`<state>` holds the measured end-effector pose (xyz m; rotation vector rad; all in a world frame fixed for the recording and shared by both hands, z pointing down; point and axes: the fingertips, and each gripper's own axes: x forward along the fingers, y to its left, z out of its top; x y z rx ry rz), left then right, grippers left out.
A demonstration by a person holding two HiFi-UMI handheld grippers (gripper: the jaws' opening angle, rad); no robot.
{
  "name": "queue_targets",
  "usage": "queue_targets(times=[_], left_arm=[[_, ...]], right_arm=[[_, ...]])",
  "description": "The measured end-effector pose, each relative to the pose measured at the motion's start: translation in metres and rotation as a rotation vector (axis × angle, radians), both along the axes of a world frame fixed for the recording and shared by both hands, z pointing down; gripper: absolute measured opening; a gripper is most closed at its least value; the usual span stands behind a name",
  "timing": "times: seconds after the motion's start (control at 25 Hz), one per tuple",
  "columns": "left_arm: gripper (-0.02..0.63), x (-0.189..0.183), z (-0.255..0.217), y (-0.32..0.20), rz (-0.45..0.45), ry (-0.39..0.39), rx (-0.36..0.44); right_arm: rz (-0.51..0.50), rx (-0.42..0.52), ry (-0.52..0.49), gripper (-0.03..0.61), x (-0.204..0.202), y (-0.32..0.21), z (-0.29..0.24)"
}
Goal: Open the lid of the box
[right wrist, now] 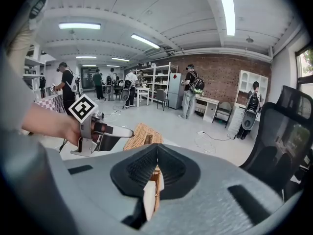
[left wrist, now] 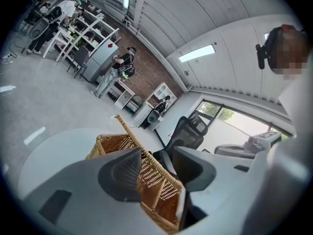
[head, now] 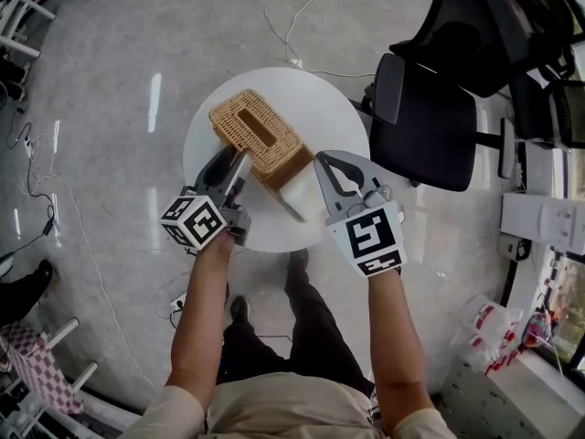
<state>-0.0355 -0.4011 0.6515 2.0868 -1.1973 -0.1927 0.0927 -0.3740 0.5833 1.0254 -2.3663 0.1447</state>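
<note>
A woven wicker box (head: 285, 165) stands on a round white table (head: 315, 99). Its slotted lid (head: 249, 124) is tilted up over it, toward the far left. My left gripper (head: 239, 161) is shut on the lid's near left edge; in the left gripper view the wicker lid (left wrist: 154, 180) runs between the jaws of this left gripper (left wrist: 159, 168). My right gripper (head: 320, 165) is shut on the box's near end. The right gripper view shows the wicker wall and white liner (right wrist: 149, 199) pinched in the right gripper (right wrist: 154, 177), with the left gripper (right wrist: 115, 131) beyond.
Black office chairs (head: 430, 122) stand close to the table's right side. White cables (head: 292, 12) lie on the floor behind it. The person's legs are under the near edge. Shelves, desks and standing people (right wrist: 190, 97) fill the far room.
</note>
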Motion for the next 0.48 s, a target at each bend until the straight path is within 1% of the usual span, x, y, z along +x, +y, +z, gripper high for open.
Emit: queue_targets(times=[0.2,0.48], left_arm=[[0.176,0.004,-0.006,-0.005,0.001,-0.001,0.012],[0.176,0.008,-0.017,-0.01,0.009,-0.01,0.03]], right_arm=[[-0.051,-0.004,0.005,0.012,-0.017,0.001,0.006],[-0.143,-0.029,0.051,0.042,-0.044,0.007,0.019]])
